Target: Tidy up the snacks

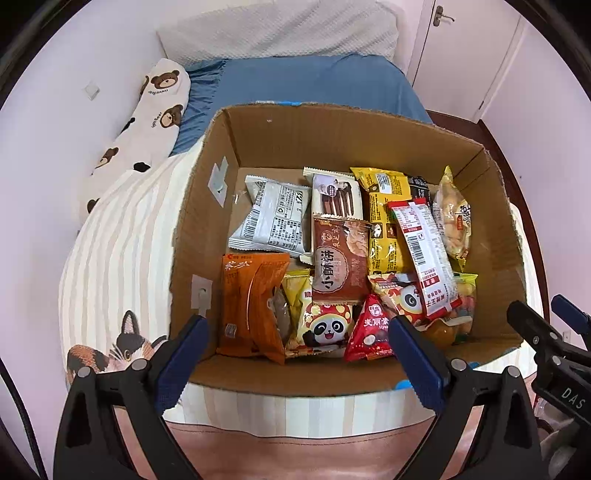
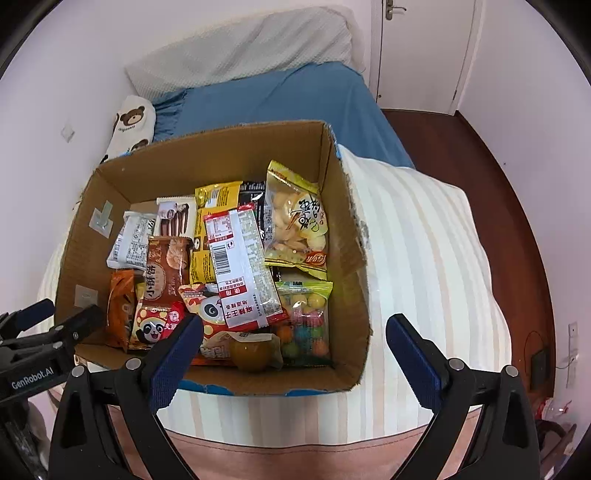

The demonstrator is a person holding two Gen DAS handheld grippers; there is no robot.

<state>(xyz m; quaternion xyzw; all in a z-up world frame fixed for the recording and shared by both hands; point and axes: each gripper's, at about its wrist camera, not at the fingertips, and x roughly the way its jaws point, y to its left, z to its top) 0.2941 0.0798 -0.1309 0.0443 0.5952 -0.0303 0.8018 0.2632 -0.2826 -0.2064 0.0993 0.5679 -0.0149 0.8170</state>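
Observation:
An open cardboard box (image 1: pixel 295 136) (image 2: pixel 225 147) sits on a striped quilt and holds several snack packets. Among them are an orange packet (image 1: pixel 251 302), a brown biscuit packet (image 1: pixel 338 258), a red triangular packet (image 1: pixel 369 332), a long red-and-white packet (image 2: pixel 240 266), a yellow chip bag (image 2: pixel 299 225) and a bag of coloured candy balls (image 2: pixel 306 321). My left gripper (image 1: pixel 299 328) is open and empty, hovering above the box's near edge. My right gripper (image 2: pixel 295 328) is open and empty, above the box's near right corner. Each gripper shows at the edge of the other's view.
The box rests on a bed with a striped quilt (image 2: pixel 424 258), a blue sheet (image 1: pixel 314 81), a white pillow (image 1: pixel 280 33) and a bear-print bolster (image 1: pixel 147 122). A wall is on the left. Dark wood floor (image 2: pixel 480 166) and a white door (image 2: pixel 424 48) are on the right.

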